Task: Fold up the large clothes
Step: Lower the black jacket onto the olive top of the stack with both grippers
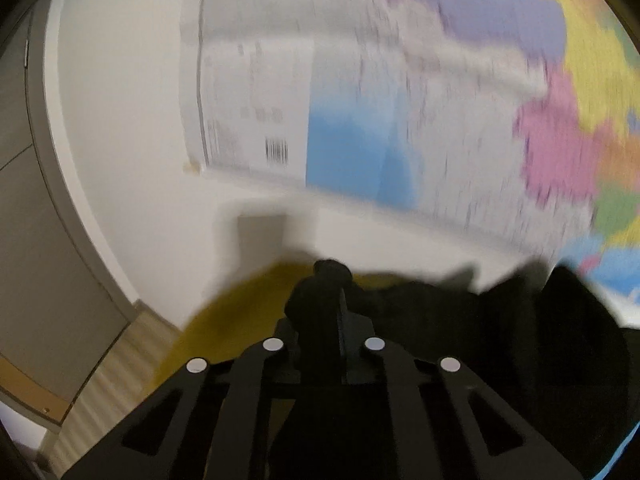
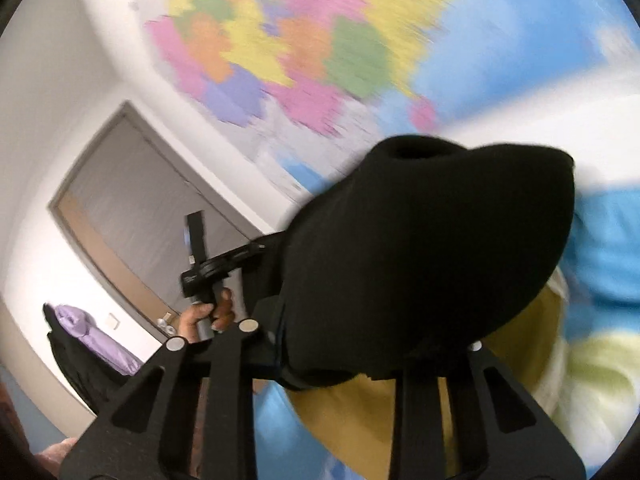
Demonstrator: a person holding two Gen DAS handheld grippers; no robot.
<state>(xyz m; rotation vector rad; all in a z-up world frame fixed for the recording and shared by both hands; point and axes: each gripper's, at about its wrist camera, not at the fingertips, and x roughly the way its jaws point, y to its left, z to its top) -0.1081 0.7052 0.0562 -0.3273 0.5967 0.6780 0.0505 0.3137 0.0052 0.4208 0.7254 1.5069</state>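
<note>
Left wrist: left gripper (image 1: 329, 276) clamps black garment (image 1: 500, 320) edge, wall (image 1: 120, 160) beyond.

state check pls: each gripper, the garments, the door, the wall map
left gripper: shut, black cloth bunched around its tips
right gripper: draped by the black garment, jaws hidden
black garment: lifted, bunched, unfolded
mustard cloth: hanging below the black garment
door: closed
wall map: hung flat on the wall
</note>
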